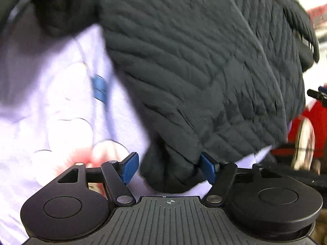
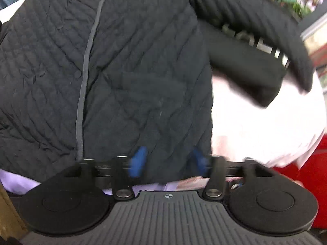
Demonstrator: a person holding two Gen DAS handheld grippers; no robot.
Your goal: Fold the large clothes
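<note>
A dark quilted jacket (image 1: 194, 61) lies over a pale lilac printed cloth (image 1: 57, 102). In the left wrist view my left gripper (image 1: 169, 168) is open, with a bunched corner of the jacket hem between its blue pads (image 1: 129, 168), loose. In the right wrist view the jacket (image 2: 132, 71) fills the frame, its grey front edge running down the left. A sleeve (image 2: 255, 36) lies across at the upper right. My right gripper (image 2: 169, 161) is open, blurred, with the jacket's lower hem between its blue pads (image 2: 139, 161).
A red object (image 1: 314, 126) and a bicycle-like wheel (image 1: 304, 145) stand at the right in the left wrist view. In the right wrist view the pale cloth (image 2: 265, 126) covers the surface at right, with a red edge (image 2: 306, 173) beyond it and wood (image 2: 8, 214) at lower left.
</note>
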